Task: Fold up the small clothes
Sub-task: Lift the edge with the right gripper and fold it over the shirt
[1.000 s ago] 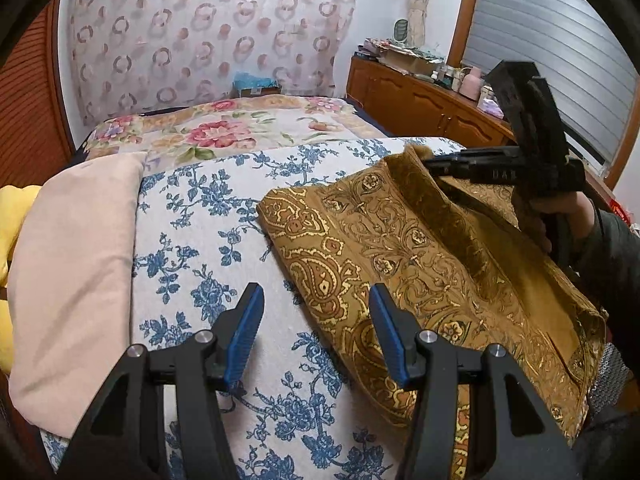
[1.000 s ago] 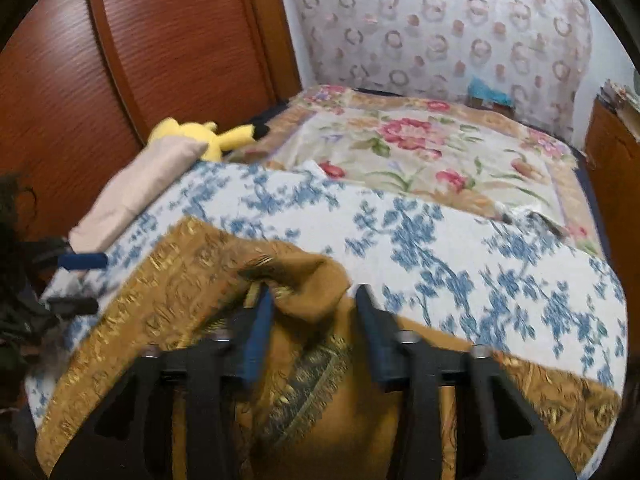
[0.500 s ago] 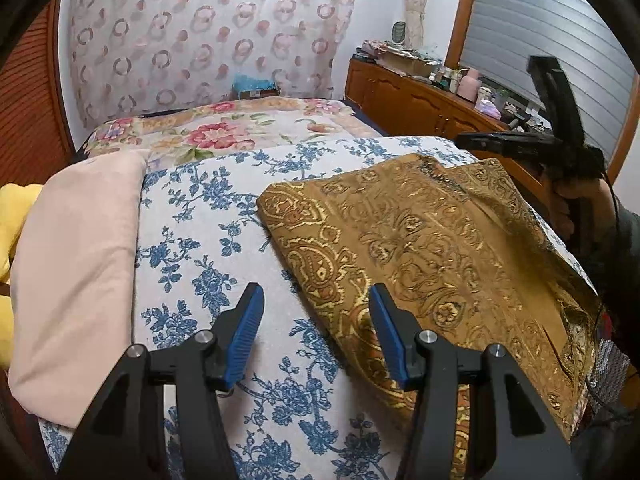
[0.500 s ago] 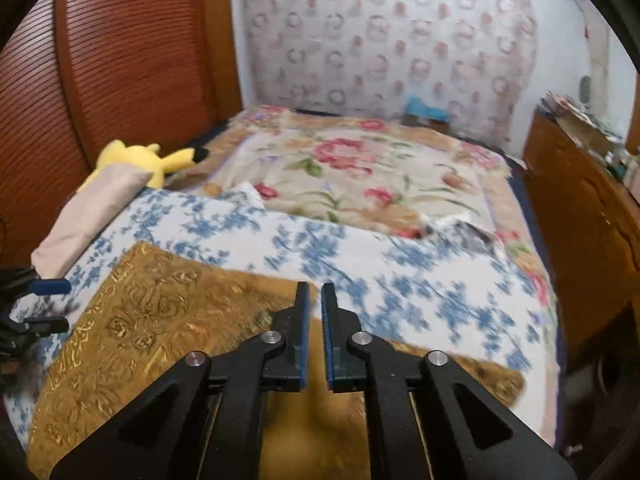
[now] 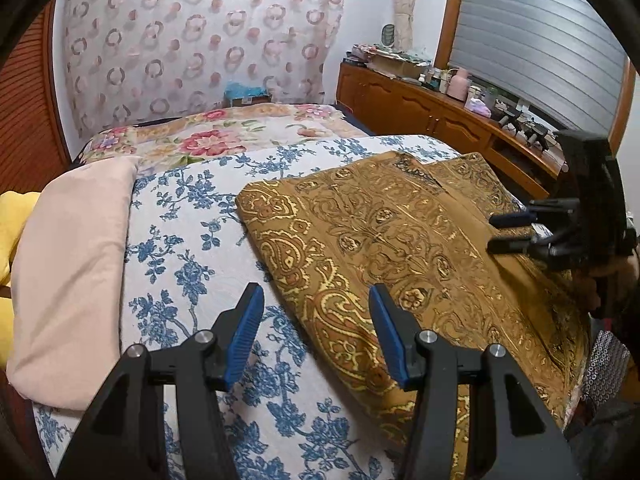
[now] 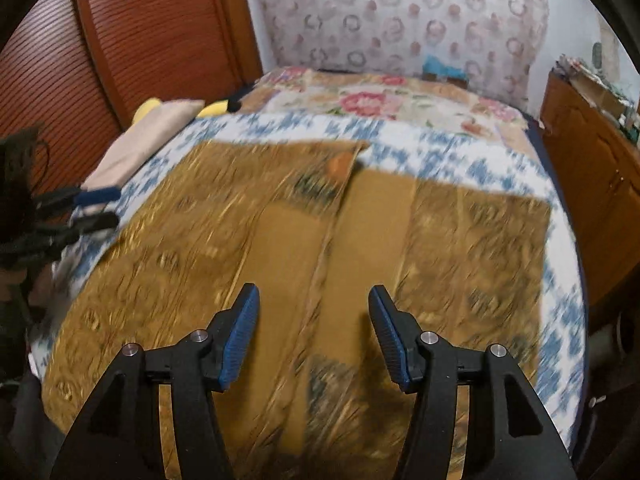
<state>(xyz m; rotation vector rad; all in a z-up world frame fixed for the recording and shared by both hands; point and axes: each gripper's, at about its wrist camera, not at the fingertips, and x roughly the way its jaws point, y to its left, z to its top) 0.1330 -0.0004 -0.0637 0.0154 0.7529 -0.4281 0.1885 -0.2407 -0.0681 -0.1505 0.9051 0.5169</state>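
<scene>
**Gold garment spread flat on the bed, both grippers empty**

Left wrist view: the left gripper (image 5: pixel 316 330) hovers with its blue ribbed pads apart and nothing between them. Under the gap lies the blue-and-white floral bedspread (image 5: pixel 180 240); the near left edge of the gold paisley garment (image 5: pixel 380 240) runs just under the right-hand finger. The garment is a woven, slightly shiny brocade with scrolls and teardrop motifs, lying flat and roughly rectangular, a dark label patch near its far edge. To the left a smooth pale pink folded cloth (image 5: pixel 68 256) lies on the bedspread, with something yellow (image 5: pixel 12 220) peeking out behind it. At the right edge the right gripper (image 5: pixel 508 232) hangs above the garment's right side, its two fingers parted.

Right wrist view: the picture is motion-blurred. The right gripper (image 6: pixel 314 330) has just been opening; its pads now stand wide with nothing held. The garment (image 6: pixel 280 240) lies below and ahead of the fingers, spread across the bedspread (image 6: pixel 440 152), with plain matte ochre panels running lengthwise through the middle and a seam between them. At far left the left gripper (image 6: pixel 96 208) sits beside the garment's edge.
</scene>
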